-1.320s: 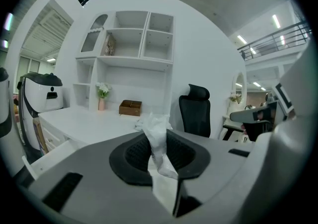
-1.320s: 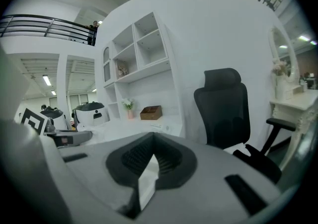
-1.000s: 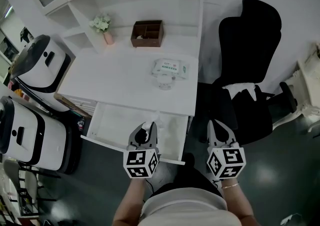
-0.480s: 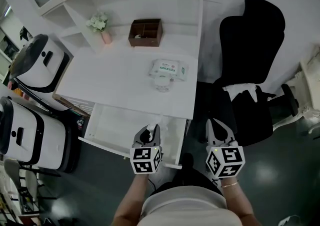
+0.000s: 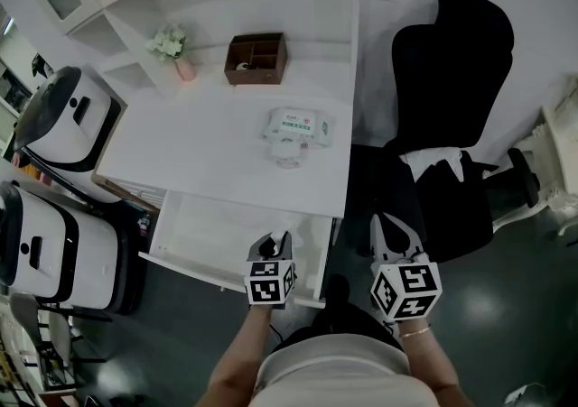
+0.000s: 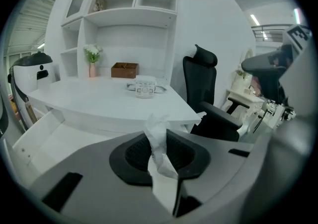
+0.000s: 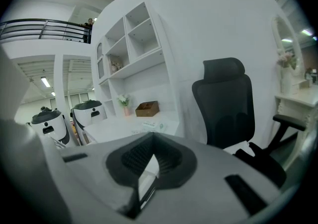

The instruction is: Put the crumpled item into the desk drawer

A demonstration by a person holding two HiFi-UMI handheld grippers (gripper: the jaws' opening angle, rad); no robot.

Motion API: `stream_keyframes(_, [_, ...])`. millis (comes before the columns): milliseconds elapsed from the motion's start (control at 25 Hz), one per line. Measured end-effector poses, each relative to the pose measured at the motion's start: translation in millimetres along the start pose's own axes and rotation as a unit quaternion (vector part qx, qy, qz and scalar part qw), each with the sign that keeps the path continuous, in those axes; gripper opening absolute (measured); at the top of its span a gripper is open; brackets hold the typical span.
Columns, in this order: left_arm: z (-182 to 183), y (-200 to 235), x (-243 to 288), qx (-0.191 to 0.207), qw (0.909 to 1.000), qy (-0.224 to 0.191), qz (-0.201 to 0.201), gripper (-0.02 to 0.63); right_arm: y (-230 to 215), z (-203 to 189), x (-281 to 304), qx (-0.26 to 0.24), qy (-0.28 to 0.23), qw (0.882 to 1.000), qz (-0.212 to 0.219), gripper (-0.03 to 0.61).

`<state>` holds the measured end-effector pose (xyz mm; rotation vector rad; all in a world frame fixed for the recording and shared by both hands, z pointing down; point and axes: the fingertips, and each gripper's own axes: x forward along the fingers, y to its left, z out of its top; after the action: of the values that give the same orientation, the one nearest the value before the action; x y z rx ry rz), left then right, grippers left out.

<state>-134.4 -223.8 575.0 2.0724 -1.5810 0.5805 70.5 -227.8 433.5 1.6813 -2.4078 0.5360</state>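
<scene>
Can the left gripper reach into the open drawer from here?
Probably yes: the left gripper, shut on the crumpled tissue, hangs over the front edge of the pulled-out drawer, and nothing visible blocks the way.

Open drawer (image 5: 217,232) roomy, chair (image 5: 452,71) at right

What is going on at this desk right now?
A person holds a gripper in each hand. The left gripper is shut on a crumpled tissue and hangs over the open drawer under the desk. The tissue is not yet let go. The right gripper holds nothing and sits off to the side, near the chair.
</scene>
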Motion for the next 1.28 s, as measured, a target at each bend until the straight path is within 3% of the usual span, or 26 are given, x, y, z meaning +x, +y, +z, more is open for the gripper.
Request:
stream_keyframes(520, [-42,-6,45,0.039,0.9939,0.102,-0.019,0.064,-4,-5,6,0.007,0.01,1.0,-0.006,0.002])
stream_keyframes(840, [-68,-9,74,0.052,0.9844,0.166,-0.028,0.066,-10,-8,11,0.011,0.021,1.0,-0.013,0.002])
stream_keyframes(1280, [-83,-12,97,0.06,0.9747,0.213,-0.033,0.066,-19,-12,18,0.016,0.033,0.999,-0.02,0.002])
